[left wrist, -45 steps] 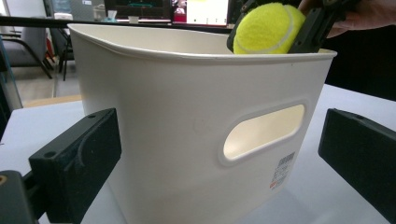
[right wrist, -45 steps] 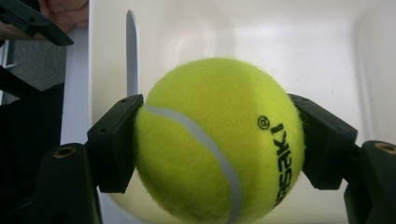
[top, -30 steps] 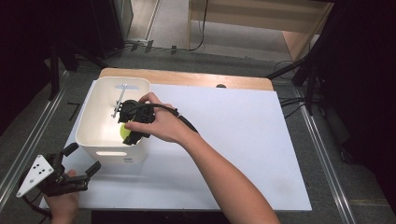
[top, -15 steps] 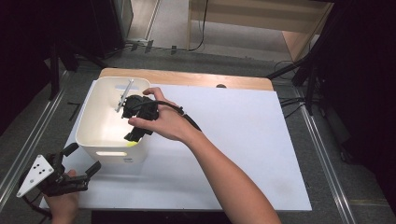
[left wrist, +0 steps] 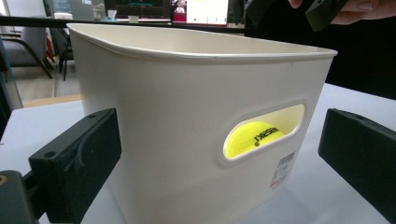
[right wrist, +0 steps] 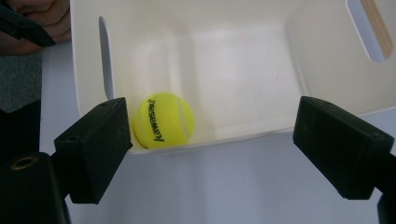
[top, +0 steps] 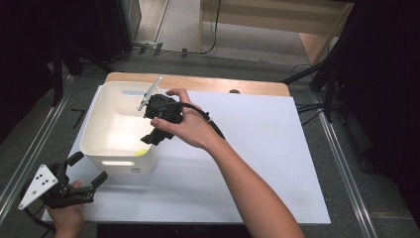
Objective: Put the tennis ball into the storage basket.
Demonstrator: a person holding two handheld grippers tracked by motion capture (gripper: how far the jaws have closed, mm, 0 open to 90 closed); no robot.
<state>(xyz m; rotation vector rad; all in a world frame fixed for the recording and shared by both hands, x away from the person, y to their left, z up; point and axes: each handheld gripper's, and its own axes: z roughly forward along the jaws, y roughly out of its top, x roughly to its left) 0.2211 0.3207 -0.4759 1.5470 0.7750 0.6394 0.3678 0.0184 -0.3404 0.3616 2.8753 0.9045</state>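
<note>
A yellow felt tennis ball [right wrist: 163, 120] is lying in the white plastic bin [top: 94, 130]; both grippers, right [right wrist: 215, 144] above (left [left wrist: 219, 154] beside), are being held wide open, empty.

One white bin [top: 99, 148] stands on the table, toward ten o'clock from the table's middle. One yellow tennis ball [right wrist: 163, 120] lies inside it, in the bin's corner at about five o'clock in the high view. The bin has two handle slots: one in the near wall [left wrist: 264, 133], at six o'clock, through which the ball shows, and one in the far wall [top: 130, 92], at twelve o'clock. One small label [left wrist: 283, 170] is stuck on the near wall below the slot. Two grippers are in use: the left gripper [top: 77, 172] at seven o'clock and the right gripper [top: 151, 124] over the bin's three o'clock rim. One white table top [top: 267, 163] carries it all.
</note>
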